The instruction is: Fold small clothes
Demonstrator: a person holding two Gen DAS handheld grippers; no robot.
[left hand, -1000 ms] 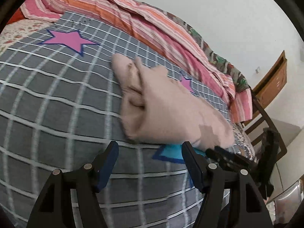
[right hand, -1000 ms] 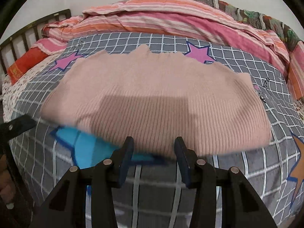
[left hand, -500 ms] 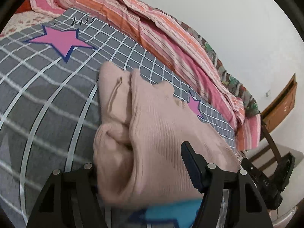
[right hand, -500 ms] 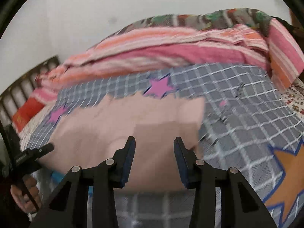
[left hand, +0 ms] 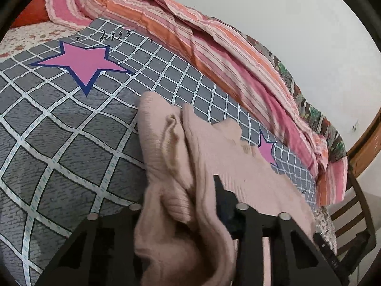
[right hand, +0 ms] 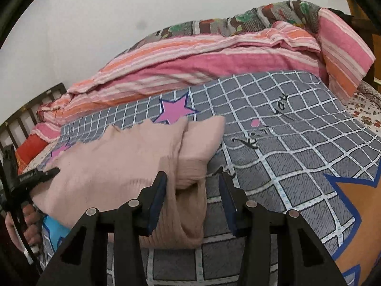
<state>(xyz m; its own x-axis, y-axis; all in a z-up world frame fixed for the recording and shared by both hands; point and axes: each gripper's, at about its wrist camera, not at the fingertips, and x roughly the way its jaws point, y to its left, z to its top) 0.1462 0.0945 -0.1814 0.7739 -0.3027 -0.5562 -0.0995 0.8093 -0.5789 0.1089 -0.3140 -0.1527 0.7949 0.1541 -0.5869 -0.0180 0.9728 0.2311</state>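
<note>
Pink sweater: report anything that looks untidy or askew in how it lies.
The pink sweater is not flat: its near end is bunched into loose rolls, part of it draped between the right claw's fingers and sagging toward the camera. Its far edge lies crooked across the checked bedcover. No damage shows.

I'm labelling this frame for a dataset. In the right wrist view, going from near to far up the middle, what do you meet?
Right gripper → pink ribbed garment → grey checked cover with its pink star → striped pink and orange quilt → white wall.
</note>
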